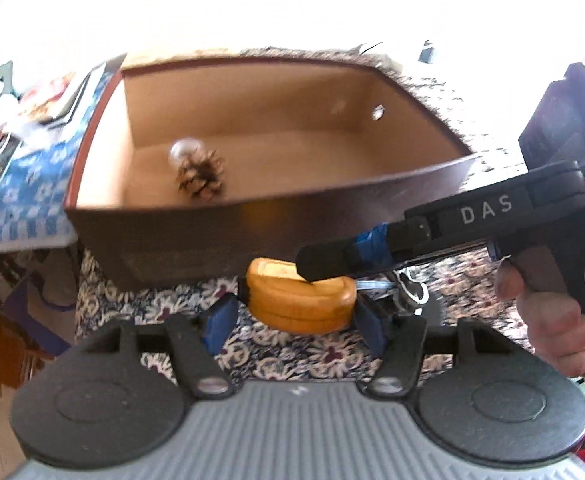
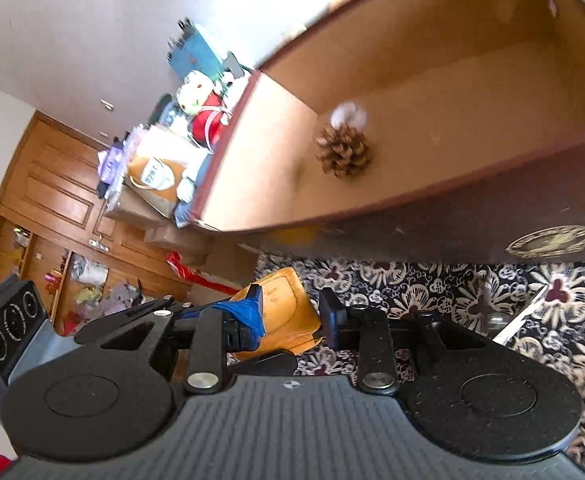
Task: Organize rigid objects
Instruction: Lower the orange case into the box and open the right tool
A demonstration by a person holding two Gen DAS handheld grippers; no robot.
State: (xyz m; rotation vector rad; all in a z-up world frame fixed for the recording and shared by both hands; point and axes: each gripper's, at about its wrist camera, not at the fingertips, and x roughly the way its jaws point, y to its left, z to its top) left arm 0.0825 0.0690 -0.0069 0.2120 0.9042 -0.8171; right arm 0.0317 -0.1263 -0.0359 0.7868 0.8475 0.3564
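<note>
Between left tool (image 1: 296, 322) pads, wooden block (image 1: 300, 300)

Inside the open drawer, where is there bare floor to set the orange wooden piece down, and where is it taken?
The drawer floor is bare from the pine cone rightward to the wall with two holes. Taken: the left part, where the pine cone lies against a small white ball.

This is a home room: a wooden panelled wardrobe (image 2: 52, 200), a floral patterned cloth (image 2: 472, 288), a plush toy (image 2: 194, 94) and gift bags (image 2: 156, 178) piled beside a drawer (image 2: 452, 208).
</note>
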